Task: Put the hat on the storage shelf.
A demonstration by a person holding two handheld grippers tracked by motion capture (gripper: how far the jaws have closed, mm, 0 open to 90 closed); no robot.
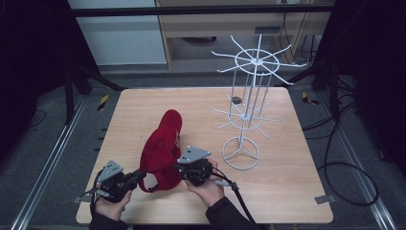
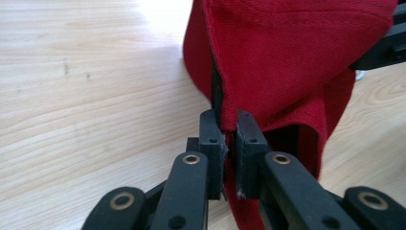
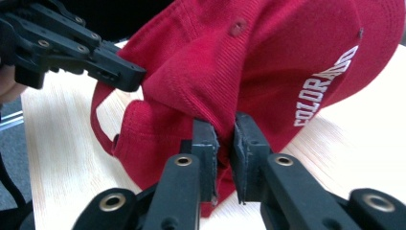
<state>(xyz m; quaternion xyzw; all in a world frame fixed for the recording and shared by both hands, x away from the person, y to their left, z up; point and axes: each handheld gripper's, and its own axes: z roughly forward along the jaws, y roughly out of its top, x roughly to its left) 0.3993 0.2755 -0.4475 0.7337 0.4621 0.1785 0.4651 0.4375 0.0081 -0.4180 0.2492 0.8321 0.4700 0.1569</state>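
Note:
A red baseball cap (image 1: pixel 162 148) with white "COLORADO" lettering stands tilted on the wooden table (image 1: pixel 143 103), its brim pointing away. My left gripper (image 1: pixel 141 174) is shut on the cap's rear edge at the lower left; in the left gripper view the red cap (image 2: pixel 287 52) fabric is pinched between the jaws of the left gripper (image 2: pixel 231 139). My right gripper (image 1: pixel 180 168) is shut on the cap's lower right edge; in the right gripper view the right gripper (image 3: pixel 226 139) clamps a fold of the cap (image 3: pixel 268 62). The left gripper (image 3: pixel 129 79) shows there at the upper left.
A white wire display stand (image 1: pixel 245 112) with two tiers of radiating hooks stands on a round base at the table's right-centre. A small dark disc (image 1: pixel 236 100) lies behind it. Black frame poles and cables surround the table.

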